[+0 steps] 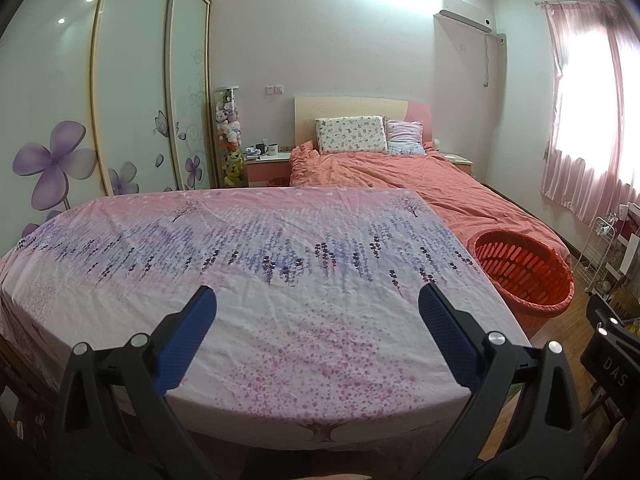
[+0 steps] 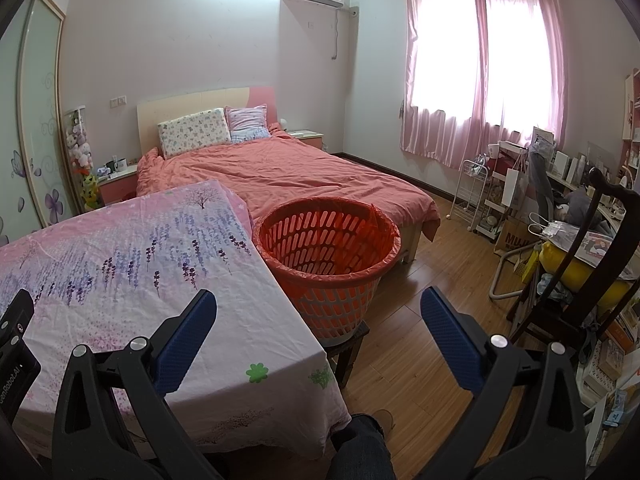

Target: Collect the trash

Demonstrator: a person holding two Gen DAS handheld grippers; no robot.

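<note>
Trouble would most likely come from the orange slotted plastic basket, lined with a thin red bag and perched on a small dark stool just beside the counter draped in a pink lavender-print cloth: a careless swing could tip it. No trash shows on the cloth or in the basket. The left claw gapes wide above the cloth, holding nothing; the right claw likewise spreads wide, empty, touching nothing.
</note>
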